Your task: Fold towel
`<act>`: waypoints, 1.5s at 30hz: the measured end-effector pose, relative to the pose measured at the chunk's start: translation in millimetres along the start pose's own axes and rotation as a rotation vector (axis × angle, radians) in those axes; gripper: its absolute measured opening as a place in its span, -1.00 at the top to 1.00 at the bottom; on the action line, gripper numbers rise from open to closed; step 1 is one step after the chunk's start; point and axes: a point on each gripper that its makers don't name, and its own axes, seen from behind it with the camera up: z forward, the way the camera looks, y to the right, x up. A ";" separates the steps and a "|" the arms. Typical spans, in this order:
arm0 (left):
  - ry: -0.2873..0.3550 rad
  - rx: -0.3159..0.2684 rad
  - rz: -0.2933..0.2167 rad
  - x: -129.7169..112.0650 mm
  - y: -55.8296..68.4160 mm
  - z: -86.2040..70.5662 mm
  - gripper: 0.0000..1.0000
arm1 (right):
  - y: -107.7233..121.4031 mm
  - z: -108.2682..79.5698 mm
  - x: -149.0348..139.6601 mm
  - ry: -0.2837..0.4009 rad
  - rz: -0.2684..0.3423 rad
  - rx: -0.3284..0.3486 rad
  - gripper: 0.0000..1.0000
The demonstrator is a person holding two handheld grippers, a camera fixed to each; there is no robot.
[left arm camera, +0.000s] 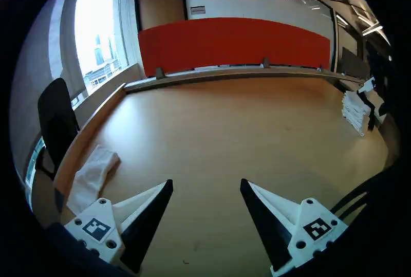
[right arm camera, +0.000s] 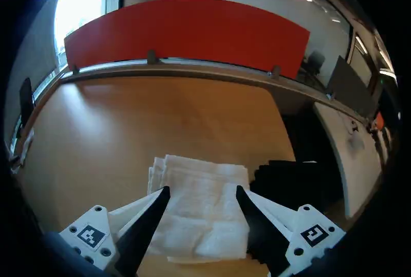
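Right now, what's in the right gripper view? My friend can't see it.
A stack of folded white towels lies on a wooden table, seen between the two fingers of the open right gripper. A long red divider stands along the table's far edge.

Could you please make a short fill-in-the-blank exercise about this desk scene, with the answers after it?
1. The divider panel behind the wooden desk is ___ in colour.
2. The folded towels seen between the fingers of the right gripper are ___.
3. The left gripper is ___, holding nothing.
4. The chair beside the desk is ___.
Missing words: red, white, open, black.
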 end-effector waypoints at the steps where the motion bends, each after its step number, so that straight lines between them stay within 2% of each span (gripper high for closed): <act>1: 0.001 -0.001 -0.001 0.4 0.5 0.6 -0.95 | -0.1 -1.9 -0.4 0.003 0.002 -0.002 -0.99; 15: 0.013 -0.010 -0.002 4.8 1.0 3.1 -0.95 | -1.8 -26.1 -9.0 0.034 0.031 -0.022 -0.99; 24: 0.016 -0.015 0.002 5.2 1.9 1.7 -0.95 | -2.2 -31.9 -13.1 0.046 0.038 -0.033 -0.99; 30: 0.019 -0.016 -0.002 6.1 2.1 0.5 -0.95 | -2.8 -36.5 -4.7 0.094 0.062 -0.050 -0.99; 39: 0.020 -0.019 -0.002 7.0 3.0 0.7 -0.95 | 2.3 -44.4 5.3 0.173 0.129 -0.089 -0.99; 45: 0.019 -0.019 -0.002 7.6 4.1 1.7 -0.95 | 7.7 -52.3 15.8 0.246 0.166 -0.122 -0.99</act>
